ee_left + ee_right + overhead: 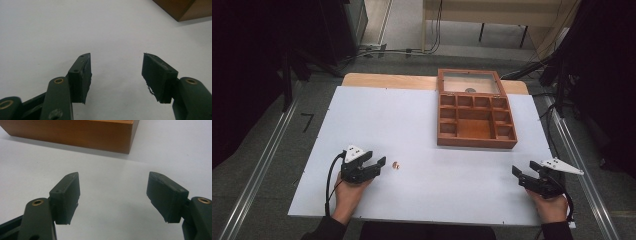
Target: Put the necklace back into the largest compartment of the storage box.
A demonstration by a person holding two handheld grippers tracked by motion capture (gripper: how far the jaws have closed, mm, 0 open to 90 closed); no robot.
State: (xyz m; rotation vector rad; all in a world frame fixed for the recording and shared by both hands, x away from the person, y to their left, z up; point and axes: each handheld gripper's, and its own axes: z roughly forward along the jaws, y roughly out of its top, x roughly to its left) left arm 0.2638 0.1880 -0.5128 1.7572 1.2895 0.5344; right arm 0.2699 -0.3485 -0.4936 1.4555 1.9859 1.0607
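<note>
The work looks barely begun. A small round copper-coloured piece point(395, 165) lies loose on the white surface point(412, 125), just beside the tip of the left hand-held gripper point(380, 162), which points toward it but does not touch it. In the left gripper view the two black jaws stand apart with nothing but bare surface between them, so nothing is gripped. The right hand-held gripper point(523, 172) rests near the front right edge of the surface, well apart from the piece; its jaws are likewise spread wide and empty, with the side of the wooden box point(75, 132) ahead of them. That box point(475, 120) sits open toward the far right of the surface, its glass lid raised at the back, and its compartments appear empty as far as can be told. Judging from this, the piece has yet to be picked up and carried to the box; the grasp, the transfer and any closing of the lid all remain.
</note>
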